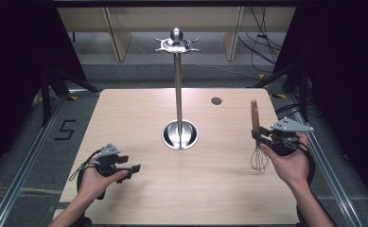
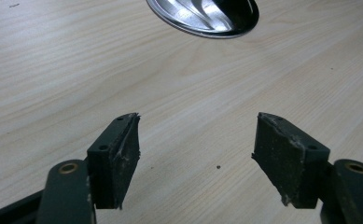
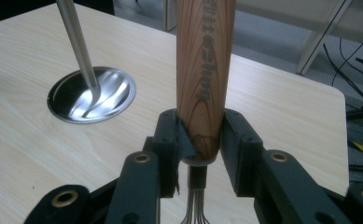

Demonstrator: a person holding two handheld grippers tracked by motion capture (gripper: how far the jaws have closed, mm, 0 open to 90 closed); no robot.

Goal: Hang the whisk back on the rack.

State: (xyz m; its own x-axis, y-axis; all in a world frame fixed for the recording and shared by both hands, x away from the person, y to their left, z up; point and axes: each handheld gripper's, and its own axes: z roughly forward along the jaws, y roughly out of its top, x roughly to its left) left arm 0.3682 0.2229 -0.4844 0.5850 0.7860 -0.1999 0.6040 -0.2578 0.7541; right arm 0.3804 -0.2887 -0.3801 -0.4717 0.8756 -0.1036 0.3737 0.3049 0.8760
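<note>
A whisk with a wooden handle stands upright at the right of the table, wire loops down. My right gripper is shut on the handle's lower end, pads pressed to both sides, and the wires hang below the jaws. A tall steel hanging stand with hooks at its top rises from a round base at the table's middle. My left gripper hovers low at the front left, jaws open and nothing between them; its pads face bare wood.
The light wooden table has a small dark grommet hole at the back right. The stand's base lies just beyond my left gripper. Metal rails run along both sides of the table, and cables lie on the floor behind.
</note>
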